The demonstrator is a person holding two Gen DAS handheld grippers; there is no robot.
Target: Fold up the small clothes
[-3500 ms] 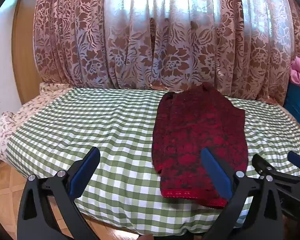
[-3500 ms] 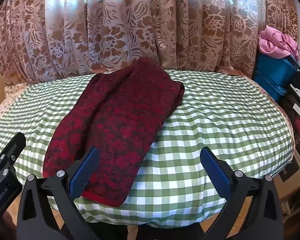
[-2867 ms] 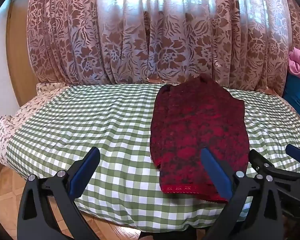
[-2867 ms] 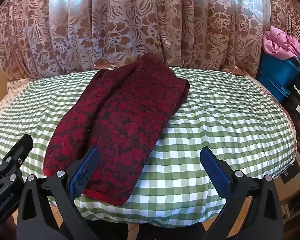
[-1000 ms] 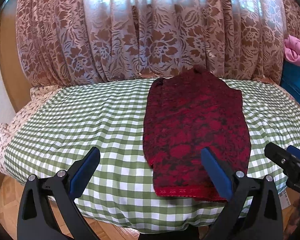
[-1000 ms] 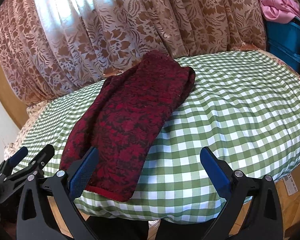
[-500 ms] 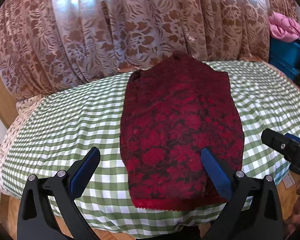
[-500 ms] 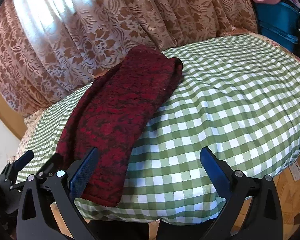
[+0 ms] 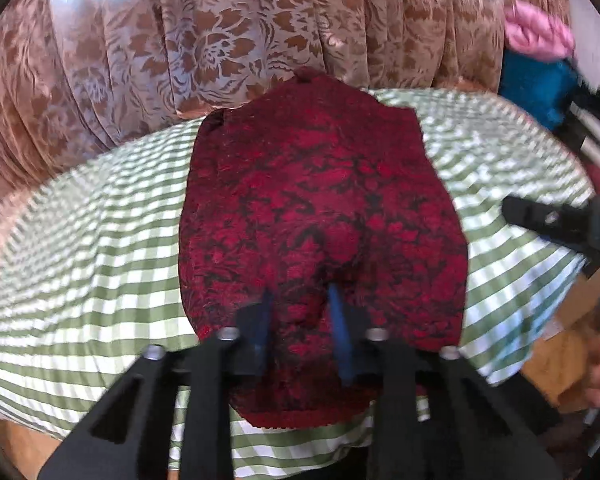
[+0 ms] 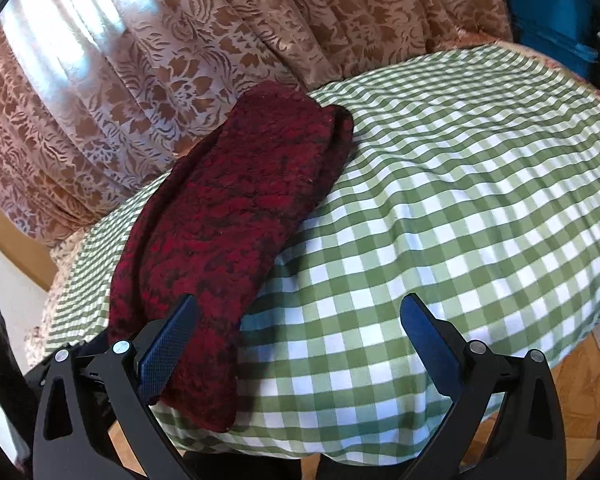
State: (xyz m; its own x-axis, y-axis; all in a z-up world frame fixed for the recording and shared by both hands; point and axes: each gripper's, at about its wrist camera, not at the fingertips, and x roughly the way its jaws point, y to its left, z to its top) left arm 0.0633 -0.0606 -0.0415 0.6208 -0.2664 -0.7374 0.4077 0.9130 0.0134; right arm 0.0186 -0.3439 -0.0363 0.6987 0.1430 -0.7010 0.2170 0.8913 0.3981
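Note:
A dark red patterned garment (image 9: 324, 216) lies lengthwise on a green-and-white checked surface (image 9: 100, 264), its hem at the near edge. My left gripper (image 9: 302, 320) is at the garment's near end with its blue fingers closed in on the cloth, a fold of it between them. The garment also shows in the right wrist view (image 10: 236, 216) at the left. My right gripper (image 10: 300, 336) is open and empty, its left finger (image 10: 168, 344) over the garment's near right edge and its right finger over bare checked cloth.
A floral brown curtain (image 9: 220, 40) hangs behind the surface. A blue bin (image 10: 548, 12) with pink cloth (image 9: 536, 36) on top stands at the far right. Wooden floor (image 10: 588, 392) shows below the front edge.
My left gripper has moved in over the garment's near end and its fingers have closed from wide open onto the cloth. My right gripper has shifted closer to the garment's right edge.

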